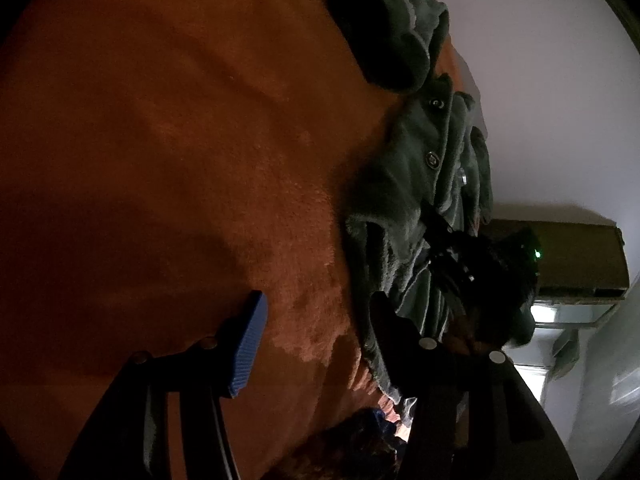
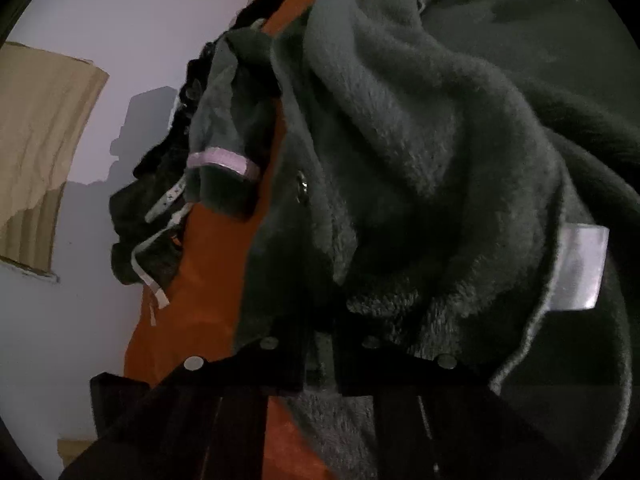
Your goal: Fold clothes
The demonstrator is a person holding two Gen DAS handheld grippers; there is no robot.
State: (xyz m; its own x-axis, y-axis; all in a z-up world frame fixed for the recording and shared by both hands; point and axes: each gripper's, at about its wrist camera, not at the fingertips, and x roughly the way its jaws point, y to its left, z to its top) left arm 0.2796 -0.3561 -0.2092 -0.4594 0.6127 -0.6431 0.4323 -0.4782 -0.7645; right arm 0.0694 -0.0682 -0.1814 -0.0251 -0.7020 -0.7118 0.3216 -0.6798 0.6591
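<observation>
A grey-green fleece garment (image 1: pixel 404 184) with buttons lies crumpled along the right side of an orange blanket (image 1: pixel 180 140). My left gripper (image 1: pixel 320 340) is open and wide. Its blue pad (image 1: pixel 248 344) rests over bare blanket, and its dark right finger overlaps the garment's near edge. My right gripper (image 1: pixel 480 268) shows as a dark shape with a green light on the garment. In the right wrist view the fleece garment (image 2: pixel 420 140) fills the frame. The right gripper (image 2: pixel 320 356) is shut on a fold of it, with fleece between its dark fingers.
A darker rolled fleece piece (image 1: pixel 380 32) lies farther along the blanket. A black garment pile (image 2: pixel 148 208) with white straps and a grey piece with a pink band (image 2: pixel 224 164) sit at the blanket's (image 2: pixel 208 272) edge by a pale wall. A beige curtain (image 2: pixel 40 140) hangs beyond.
</observation>
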